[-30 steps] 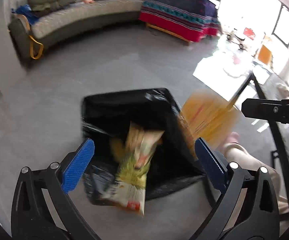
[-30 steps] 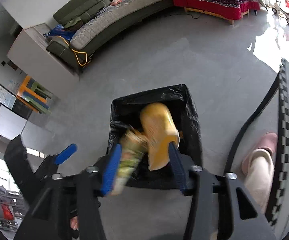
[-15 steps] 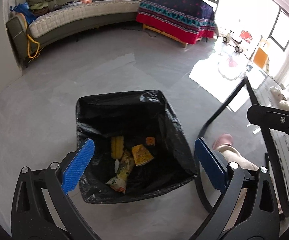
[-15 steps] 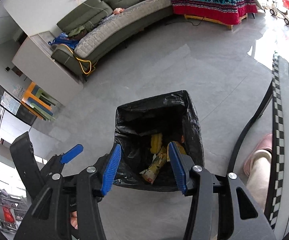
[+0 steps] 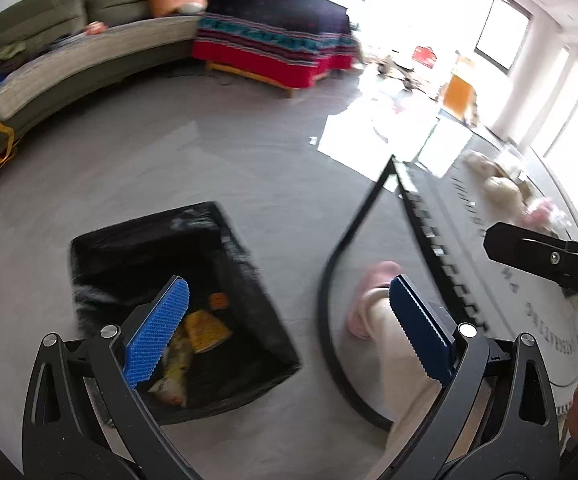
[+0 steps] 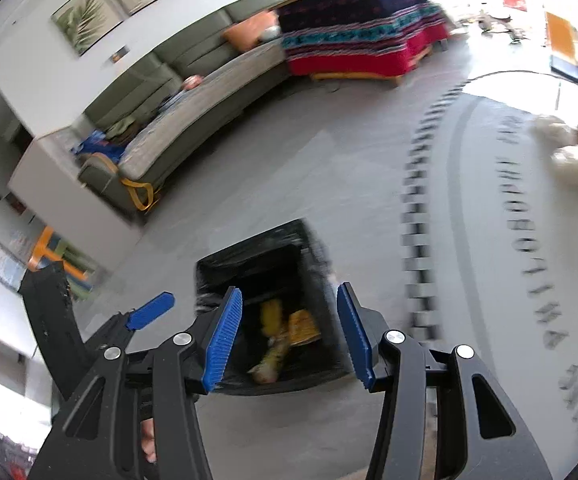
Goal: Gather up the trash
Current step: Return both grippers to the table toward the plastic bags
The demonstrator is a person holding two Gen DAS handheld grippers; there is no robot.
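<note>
Trash wrappers (image 5: 193, 340) lie at the bottom of a black-lined bin (image 5: 249, 256) standing on the grey floor (image 5: 209, 160) of a living room, just beside the curved black leg (image 5: 329, 272) of a round table (image 5: 529, 280). Both hand-held tools hover above the bin's open mouth, angled down into it, likely so the cameras keep the drop point in sight. The left gripper (image 5: 285, 330) has its blue pads spread wide with nothing between them; the right gripper (image 6: 289, 334) is also released, its jaws parted and empty, the wrappers visible far below in the gap. One long yellow-green packet (image 6: 271, 350) lies with its long axis running roughly from the bin's near wall toward its far wall, slightly slanted; a squarer yellow packet (image 6: 303, 326) rests touching it. More litter appears to await on the tabletop (image 6: 489, 200).
</note>
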